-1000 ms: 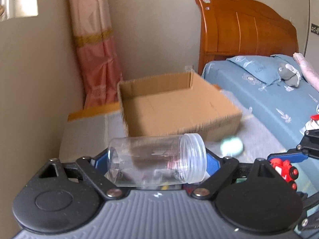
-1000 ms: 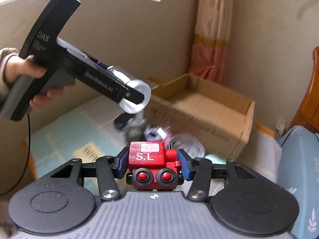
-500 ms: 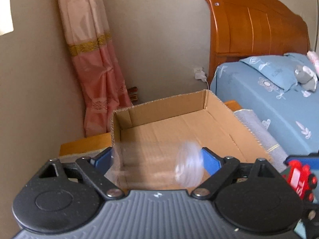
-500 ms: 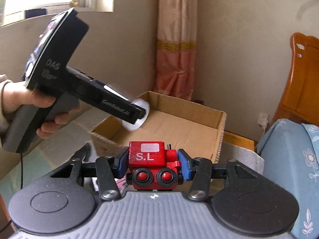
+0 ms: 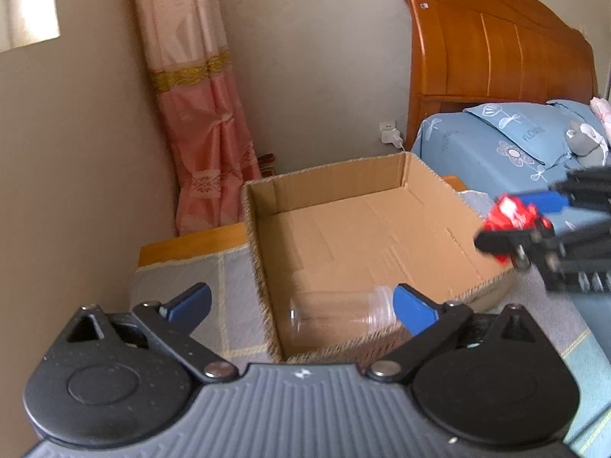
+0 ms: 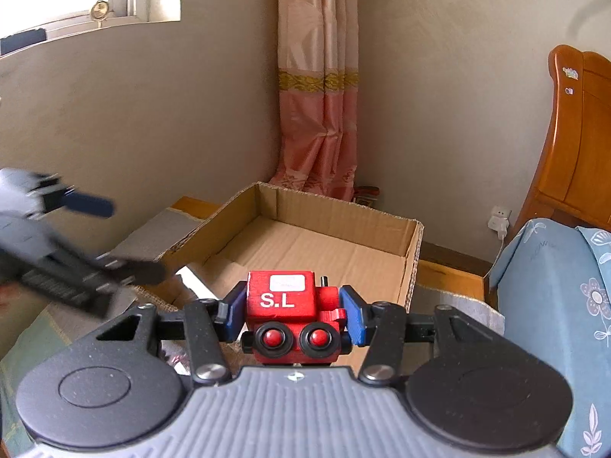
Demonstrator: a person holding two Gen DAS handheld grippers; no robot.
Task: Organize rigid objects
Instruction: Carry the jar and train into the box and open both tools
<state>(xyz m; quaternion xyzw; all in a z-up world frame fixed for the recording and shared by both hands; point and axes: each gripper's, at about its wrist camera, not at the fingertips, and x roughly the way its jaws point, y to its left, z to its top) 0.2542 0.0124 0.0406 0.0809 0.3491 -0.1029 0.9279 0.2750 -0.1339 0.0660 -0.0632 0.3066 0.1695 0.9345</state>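
Note:
A clear plastic jar (image 5: 340, 315) lies on its side, blurred, inside the near left corner of the open cardboard box (image 5: 382, 191). My left gripper (image 5: 301, 305) is open above the box's near edge, its blue pads apart and off the jar. My right gripper (image 6: 292, 311) is shut on a red toy robot (image 6: 290, 313) marked "S.L" and holds it over the box's (image 6: 412, 244) near edge. The right gripper with the toy (image 5: 511, 221) also shows in the left wrist view, at the box's right wall. The left gripper (image 6: 76, 229) shows blurred at the left of the right wrist view.
The box stands on a grey cloth (image 5: 179, 278) over a wooden stand by the wall. A pink curtain (image 5: 202, 114) hangs behind it. A bed with blue bedding (image 5: 496, 152) and a wooden headboard (image 5: 496, 45) lies to the right.
My left gripper carried the jar over the box, opened, and the jar dropped into the box. My right gripper moved with the red toy up to the box's edge.

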